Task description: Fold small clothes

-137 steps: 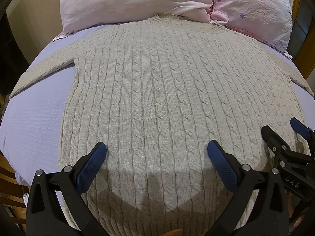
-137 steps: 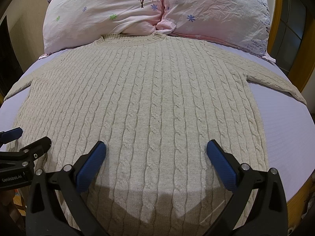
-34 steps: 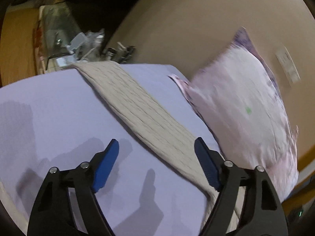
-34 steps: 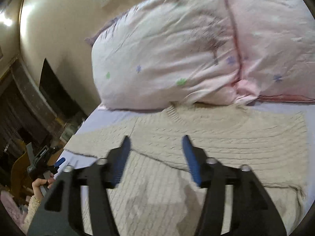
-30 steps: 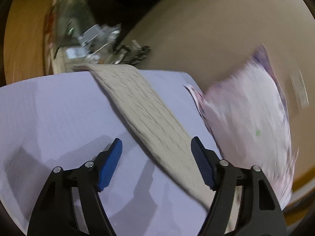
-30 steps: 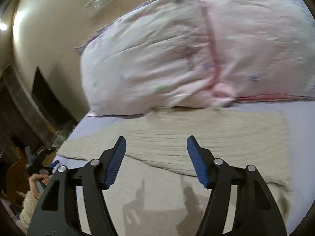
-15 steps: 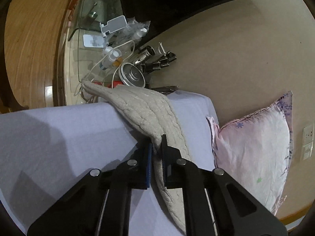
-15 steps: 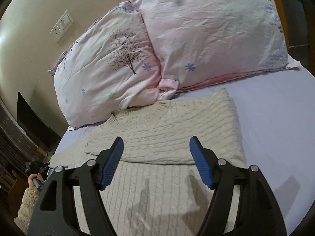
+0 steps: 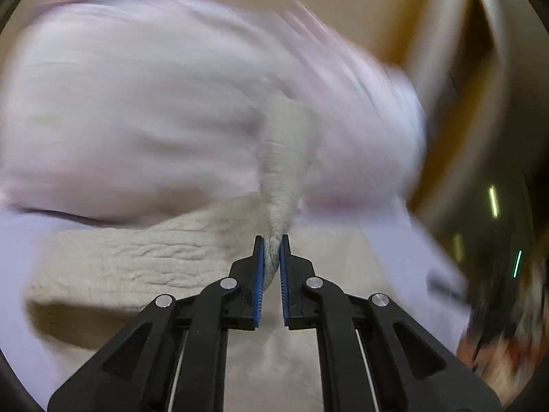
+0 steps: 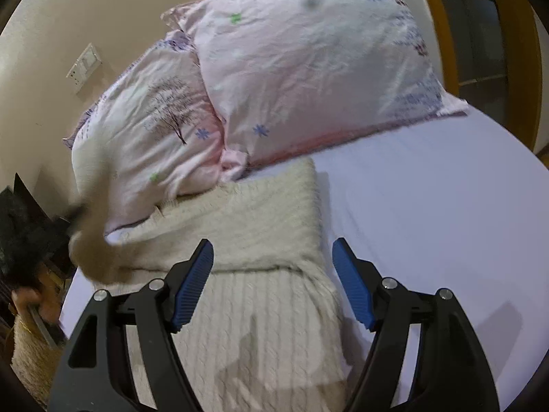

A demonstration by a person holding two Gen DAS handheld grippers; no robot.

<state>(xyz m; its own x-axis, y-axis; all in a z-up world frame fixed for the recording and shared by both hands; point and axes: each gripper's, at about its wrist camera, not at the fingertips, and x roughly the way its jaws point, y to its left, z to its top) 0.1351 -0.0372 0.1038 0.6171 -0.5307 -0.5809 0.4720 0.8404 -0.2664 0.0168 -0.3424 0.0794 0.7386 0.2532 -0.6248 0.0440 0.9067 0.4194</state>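
Note:
A cream cable-knit sweater lies on the lilac bed sheet, its right sleeve folded in across the chest. My left gripper is shut on the left sleeve, which stands up from the jaws; this view is motion-blurred. In the right wrist view the lifted sleeve is a blur at the left, with the left gripper a dark smear there. My right gripper is open and empty, hovering over the sweater's folded right edge.
Two pink floral pillows lie at the head of the bed, touching the sweater's collar. A wooden frame stands at the far right. A wall switch plate is on the beige wall. The person's hand shows at lower left.
My left gripper, shut on the left sleeve, has lifted it and swung round from the bedside toward the pillows and sweater body. My right gripper stays open and has shifted slightly right.

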